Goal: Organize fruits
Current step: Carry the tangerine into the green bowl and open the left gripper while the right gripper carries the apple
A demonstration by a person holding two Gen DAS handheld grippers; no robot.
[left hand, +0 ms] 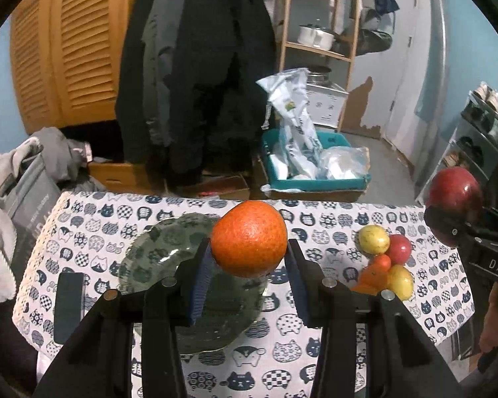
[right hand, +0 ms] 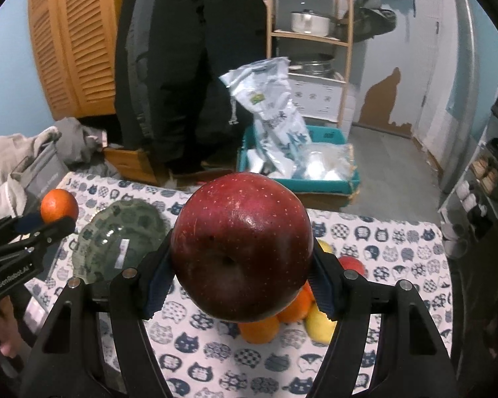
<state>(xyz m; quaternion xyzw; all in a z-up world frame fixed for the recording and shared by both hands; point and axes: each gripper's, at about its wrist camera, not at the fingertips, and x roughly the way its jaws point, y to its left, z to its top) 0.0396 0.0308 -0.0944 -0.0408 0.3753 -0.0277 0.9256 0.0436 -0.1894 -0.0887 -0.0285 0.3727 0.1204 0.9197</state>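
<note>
Far left on counter (left hand: 302, 326), cat-print cloth: dark flat rectangle (left hand: 68, 306). Next, green glass plate (left hand: 156, 258), w/ left gripper (left hand: 249, 265) above it, clenched on orange (left hand: 249, 237), fruit held off the cloth. Right of plate, fruit pile (left hand: 386, 258) on cloth: yellow, red, orange pcs touching. Far right, right gripper (right hand: 240, 275) clamped on dark red apple (right hand: 242, 245), up over the pile.

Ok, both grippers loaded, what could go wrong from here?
The orange sits at the very tips of the left gripper; it may slip out. The apple hides the fruit pile from the right gripper. Both heading for the green plate could collide.
</note>
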